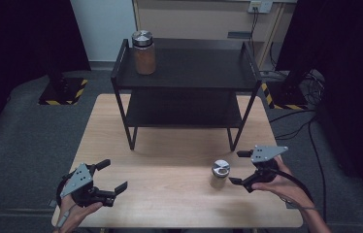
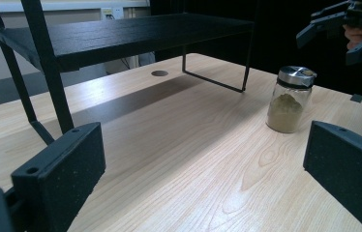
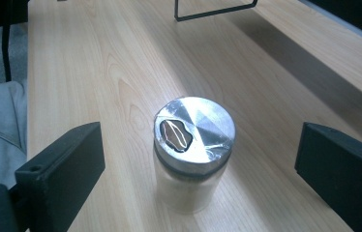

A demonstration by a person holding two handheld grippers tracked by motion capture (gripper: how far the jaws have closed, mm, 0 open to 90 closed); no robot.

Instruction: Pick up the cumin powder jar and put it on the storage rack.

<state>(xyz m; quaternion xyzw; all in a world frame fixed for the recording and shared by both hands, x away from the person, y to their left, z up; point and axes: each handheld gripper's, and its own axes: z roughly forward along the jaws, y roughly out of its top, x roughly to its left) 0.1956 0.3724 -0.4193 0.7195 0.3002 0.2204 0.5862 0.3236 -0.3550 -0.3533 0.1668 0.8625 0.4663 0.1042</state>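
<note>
My right gripper (image 1: 240,167) is spread wide just beside the little spice jar (image 1: 220,174), and my left gripper (image 1: 114,175) is spread too.

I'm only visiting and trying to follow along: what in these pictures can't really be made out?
- High view: the lower shelf of the black rack lies in shadow under the top shelf; what it holds is unclear.
- High view: the tall jar on the rack is too small to tell its orange-brown contents.
- Right gripper view: the lid covers the small jar, hiding its powder.
- Left gripper view: the right gripper is cut by the frame's edge.
</note>
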